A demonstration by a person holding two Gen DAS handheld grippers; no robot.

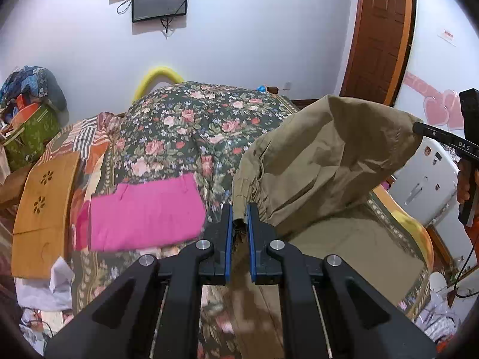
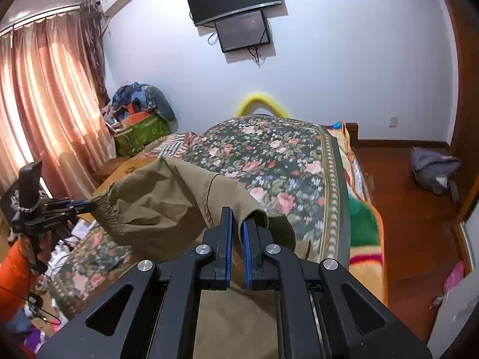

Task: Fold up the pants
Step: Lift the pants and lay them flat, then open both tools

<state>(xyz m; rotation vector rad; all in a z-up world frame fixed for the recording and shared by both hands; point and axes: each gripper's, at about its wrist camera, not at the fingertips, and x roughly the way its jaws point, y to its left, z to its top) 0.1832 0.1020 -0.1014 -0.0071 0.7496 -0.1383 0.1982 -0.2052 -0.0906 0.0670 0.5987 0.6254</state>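
The khaki pants (image 1: 323, 161) are held up over the flowery bedspread (image 1: 191, 128). One waistband corner is pinched tight in the left gripper (image 1: 239, 221), the other in the right gripper (image 2: 236, 224).

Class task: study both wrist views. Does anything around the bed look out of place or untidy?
Yes. Clutter is heaped on the floor left of the bed, and a grey bag lies on the floor to its right. The khaki pants hang bunched between both claws, not yet folded.
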